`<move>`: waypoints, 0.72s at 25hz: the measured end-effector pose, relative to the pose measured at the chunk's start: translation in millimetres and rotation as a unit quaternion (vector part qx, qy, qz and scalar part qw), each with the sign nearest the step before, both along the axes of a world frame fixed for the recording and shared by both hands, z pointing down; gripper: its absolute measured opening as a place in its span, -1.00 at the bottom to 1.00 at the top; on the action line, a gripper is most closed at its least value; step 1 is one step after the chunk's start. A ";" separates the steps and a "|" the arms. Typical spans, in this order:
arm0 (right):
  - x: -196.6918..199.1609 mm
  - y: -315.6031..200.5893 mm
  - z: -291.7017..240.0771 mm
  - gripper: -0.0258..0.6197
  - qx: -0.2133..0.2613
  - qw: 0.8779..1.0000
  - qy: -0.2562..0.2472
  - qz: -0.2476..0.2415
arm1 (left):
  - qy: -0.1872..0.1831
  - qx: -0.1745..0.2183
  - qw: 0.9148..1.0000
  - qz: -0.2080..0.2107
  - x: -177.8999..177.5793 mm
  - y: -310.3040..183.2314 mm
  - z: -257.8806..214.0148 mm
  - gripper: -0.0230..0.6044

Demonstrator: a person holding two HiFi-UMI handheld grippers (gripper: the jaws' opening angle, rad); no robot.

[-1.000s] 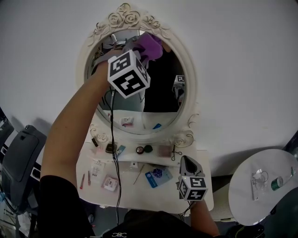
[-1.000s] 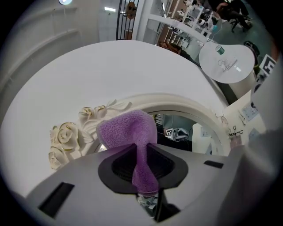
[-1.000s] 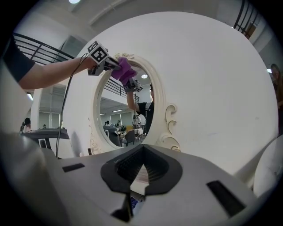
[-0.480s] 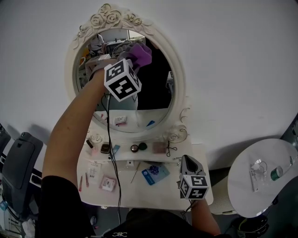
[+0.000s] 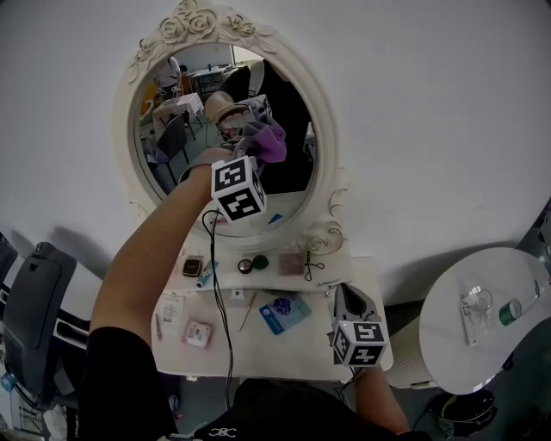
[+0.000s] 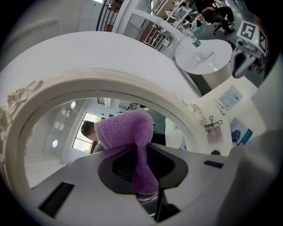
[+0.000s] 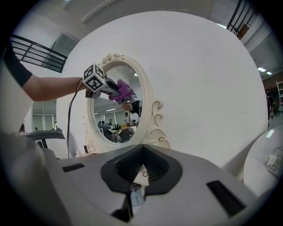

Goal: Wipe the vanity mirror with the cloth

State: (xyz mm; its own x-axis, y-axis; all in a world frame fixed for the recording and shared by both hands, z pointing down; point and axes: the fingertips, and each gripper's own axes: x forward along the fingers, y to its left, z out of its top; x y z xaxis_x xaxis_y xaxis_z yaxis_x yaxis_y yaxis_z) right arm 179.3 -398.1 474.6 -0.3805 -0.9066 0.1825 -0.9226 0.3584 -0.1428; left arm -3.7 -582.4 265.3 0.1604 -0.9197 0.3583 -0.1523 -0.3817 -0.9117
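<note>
The oval vanity mirror (image 5: 195, 21) in its white ornate frame hangs on the wall above a small vanity table. My left gripper (image 5: 258, 145) is shut on a purple cloth (image 5: 267, 140) and presses it against the glass, right of centre and a little below mid-height. In the left gripper view the purple cloth (image 6: 128, 130) bulges out of the closed jaws against the mirror (image 6: 110, 84). My right gripper (image 5: 348, 298) rests low over the table's right front corner, shut and holding nothing. The right gripper view shows the mirror (image 7: 148, 101), the cloth (image 7: 124, 92) and the left gripper (image 7: 120, 92).
The vanity table (image 5: 327, 349) carries several small cosmetics, a blue card (image 5: 284, 312) and a black hair tie. A round white side table (image 5: 465, 344) with a bottle stands at the right. A dark chair (image 5: 34, 293) is at the left. A black cable hangs from the left gripper.
My left gripper has carried the cloth down the glass from the mirror's top toward its middle. The right gripper has stayed in place.
</note>
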 end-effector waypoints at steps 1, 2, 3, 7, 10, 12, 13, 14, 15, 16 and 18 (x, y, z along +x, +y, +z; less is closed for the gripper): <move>-0.4 1.4 0.8 -0.90 -0.001 1.000 0.002 0.000 | 0.000 -0.004 1.000 0.002 1.0 -0.1 15.0 -0.70; -0.6 2.9 2.0 -0.90 -0.002 1.000 0.003 0.000 | -0.001 -0.008 1.000 0.005 1.9 -0.1 30.1 -0.70; -0.6 4.5 3.7 -0.90 -0.004 1.000 0.004 0.000 | -0.004 -0.012 1.000 0.006 2.4 0.0 45.1 -0.70; 2.5 9.5 9.4 -0.90 -0.011 1.000 0.009 0.003 | -0.003 -0.055 0.998 0.005 3.7 -0.7 101.7 -0.70; 4.1 12.5 10.7 -0.90 -0.013 1.000 0.011 0.007 | 0.017 -0.104 0.994 0.001 4.6 0.9 146.7 -0.70; 4.1 14.5 11.8 -0.90 -0.015 1.000 0.015 0.007 | 0.014 -0.113 0.993 0.000 4.9 0.6 173.6 -0.70; 3.7 15.4 12.9 -0.90 -0.017 1.000 0.017 0.007 | 0.012 -0.122 0.993 -0.002 5.8 0.4 186.5 -0.70; 3.1 16.7 14.1 -0.90 -0.019 1.000 0.020 0.006 | 0.012 -0.137 0.990 -0.006 6.4 0.8 200.4 -0.70; 2.1 18.2 15.5 -0.90 -0.021 1.000 0.022 0.005 | 0.014 -0.159 0.987 -0.011 6.0 1.9 215.9 -0.70; 0.6 20.0 16.9 -0.90 -0.023 0.999 0.024 0.004 | 0.021 -0.183 0.983 -0.018 4.1 3.2 232.2 -0.70; -3.2 23.3 19.5 -0.90 -0.024 0.999 0.029 0.000 | 0.055 -0.211 0.975 -0.033 -2.9 4.7 257.9 -0.70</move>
State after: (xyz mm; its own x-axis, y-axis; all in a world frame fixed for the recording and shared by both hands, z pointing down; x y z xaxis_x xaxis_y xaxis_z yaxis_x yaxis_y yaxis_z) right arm 176.1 -374.9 494.2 -0.3679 -0.8962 0.2481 -0.9298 0.3521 -0.1069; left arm -6.6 -577.7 523.2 0.1646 -0.7030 0.6919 -0.2762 -0.7062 -0.6519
